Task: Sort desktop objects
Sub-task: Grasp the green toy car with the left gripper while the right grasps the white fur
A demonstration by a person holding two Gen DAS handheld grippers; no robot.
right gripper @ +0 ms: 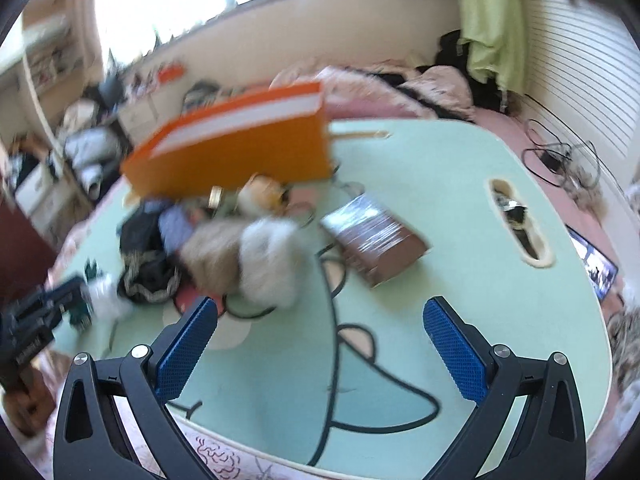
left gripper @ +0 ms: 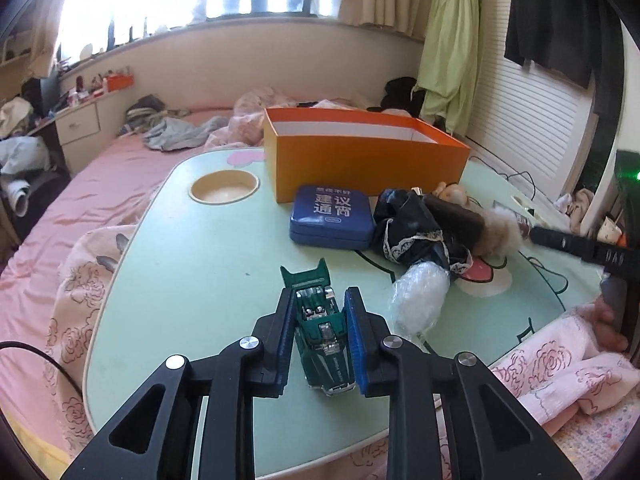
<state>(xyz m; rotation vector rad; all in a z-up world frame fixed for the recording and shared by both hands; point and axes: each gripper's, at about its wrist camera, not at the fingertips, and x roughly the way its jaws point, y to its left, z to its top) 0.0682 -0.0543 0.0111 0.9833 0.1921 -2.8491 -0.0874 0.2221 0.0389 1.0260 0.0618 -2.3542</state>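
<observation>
A green toy car rests on the pale green lap table, and my left gripper is shut on it, blue pads pressing both its sides. Beyond the car lie a blue tin, a doll in a black dress and a bubble-wrapped lump. An open orange box stands at the table's far side. My right gripper hangs open over the table's front with nothing between its fingers. Ahead of it lie a furry toy and a brown wrapped box. The right wrist view is blurred.
A round cup recess sits at the table's far left, a slot at its right. The table stands on a pink bed with strewn clothes. Cables and a lit screen lie to the right. A flowered blanket covers the near edge.
</observation>
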